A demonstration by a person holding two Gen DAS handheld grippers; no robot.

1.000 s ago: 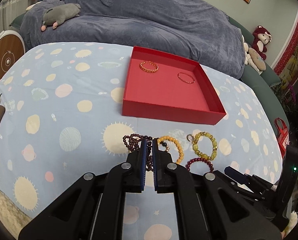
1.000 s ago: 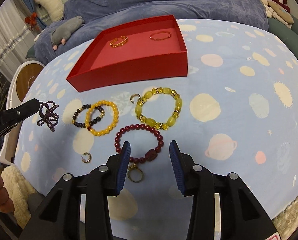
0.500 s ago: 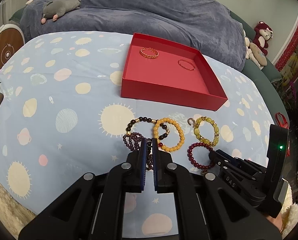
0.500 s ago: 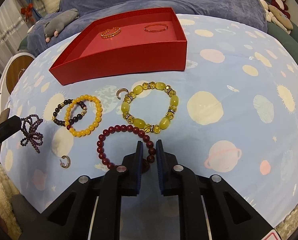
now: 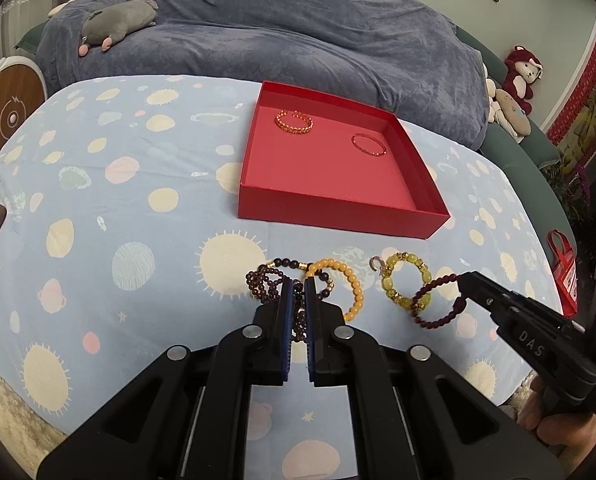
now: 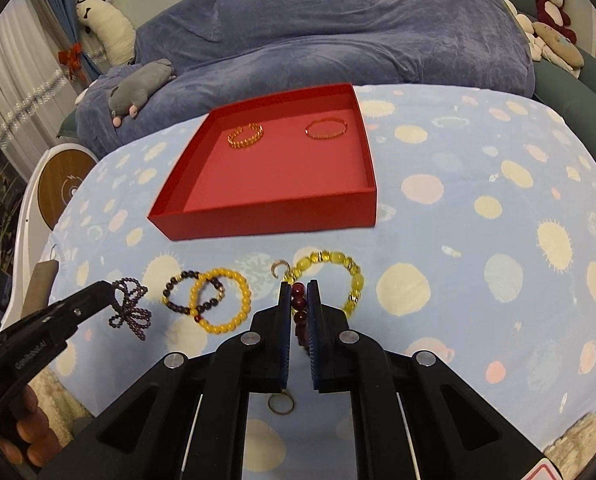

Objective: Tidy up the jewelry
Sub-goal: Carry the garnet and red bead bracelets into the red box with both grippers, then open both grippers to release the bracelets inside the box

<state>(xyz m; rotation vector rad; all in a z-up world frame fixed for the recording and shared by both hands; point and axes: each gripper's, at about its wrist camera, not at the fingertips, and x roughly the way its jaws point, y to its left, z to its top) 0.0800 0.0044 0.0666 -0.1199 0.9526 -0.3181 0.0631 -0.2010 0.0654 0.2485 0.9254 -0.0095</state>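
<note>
Beads fill the left wrist view: the left hand-held gripper [image 5: 296, 292] is clamped tight on a looped dark purple bead bracelet [image 5: 268, 284] above the planet-print blue cloth surface [image 5: 98, 208]. Beyond sits a shallow red cardboard box [image 5: 337, 210] holding two thin gold bangles [image 5: 294, 122].

From the right wrist view, the right hand-held gripper [image 6: 298, 296] is pinched closed on a dark red round-bead bracelet [image 6: 299, 308], lifted clear of the cloth, near a yellow-green chunky bead bracelet [image 6: 353, 280] and an orange bead bracelet [image 6: 222, 300].
</note>
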